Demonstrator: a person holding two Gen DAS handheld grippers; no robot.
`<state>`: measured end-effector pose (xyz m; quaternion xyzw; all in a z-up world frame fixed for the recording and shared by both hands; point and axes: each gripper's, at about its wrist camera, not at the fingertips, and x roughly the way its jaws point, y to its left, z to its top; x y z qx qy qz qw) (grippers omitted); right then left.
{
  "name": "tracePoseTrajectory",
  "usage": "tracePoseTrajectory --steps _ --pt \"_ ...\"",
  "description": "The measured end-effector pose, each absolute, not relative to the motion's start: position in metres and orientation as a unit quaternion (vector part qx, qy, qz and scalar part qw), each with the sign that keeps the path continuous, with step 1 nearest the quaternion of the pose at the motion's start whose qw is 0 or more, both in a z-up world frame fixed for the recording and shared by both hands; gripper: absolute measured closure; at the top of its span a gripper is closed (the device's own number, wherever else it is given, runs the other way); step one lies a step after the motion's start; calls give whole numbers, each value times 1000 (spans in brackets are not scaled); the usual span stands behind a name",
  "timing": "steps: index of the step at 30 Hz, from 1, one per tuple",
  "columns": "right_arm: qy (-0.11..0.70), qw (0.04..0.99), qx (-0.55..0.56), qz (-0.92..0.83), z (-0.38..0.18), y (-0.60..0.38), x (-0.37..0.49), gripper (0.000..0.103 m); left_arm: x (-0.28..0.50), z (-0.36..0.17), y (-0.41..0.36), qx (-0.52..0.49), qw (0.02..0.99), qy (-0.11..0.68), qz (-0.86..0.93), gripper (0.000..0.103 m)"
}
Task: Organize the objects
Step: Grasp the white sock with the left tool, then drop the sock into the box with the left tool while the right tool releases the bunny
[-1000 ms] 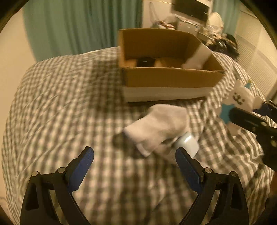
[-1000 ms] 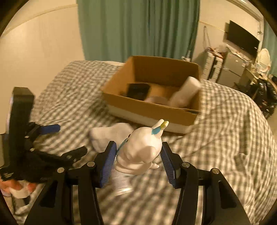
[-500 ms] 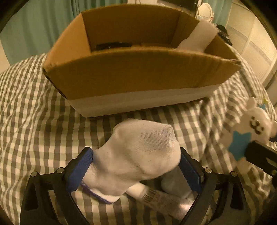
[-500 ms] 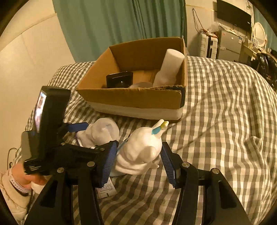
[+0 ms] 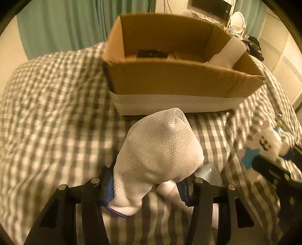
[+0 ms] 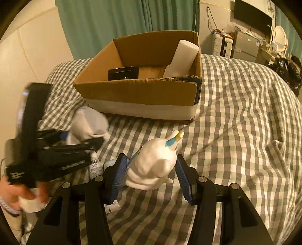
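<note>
My left gripper is shut on a white sock and holds it up above the checked bedcover, in front of the cardboard box. The sock also shows in the right wrist view, beside the left gripper. My right gripper holds a white toy figure with a blue and yellow ear between its blue pads. The figure shows at the right of the left wrist view. The box holds a black item and a white roll.
A small white tube and a pale blue cap lie on the bedcover under the grippers. Green curtains hang behind the bed. Furniture and a television stand at the far right.
My left gripper closed on the sock and lifted it off the bedcover. The right gripper kept hold of the toy figure and moved closer to the box.
</note>
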<state>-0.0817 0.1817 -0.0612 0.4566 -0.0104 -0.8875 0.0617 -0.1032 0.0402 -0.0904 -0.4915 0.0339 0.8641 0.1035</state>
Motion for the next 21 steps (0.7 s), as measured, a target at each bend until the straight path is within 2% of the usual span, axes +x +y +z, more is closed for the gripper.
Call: tracePoseTrajectory --steps 10,21 --pt "41 44 433 -899 -39 155 -62 51 -54 -25 30 -425 112 50 897 49" --pt "77 52 371 -924 45 133 -41 50 -48 60 26 -370 141 65 916 49"
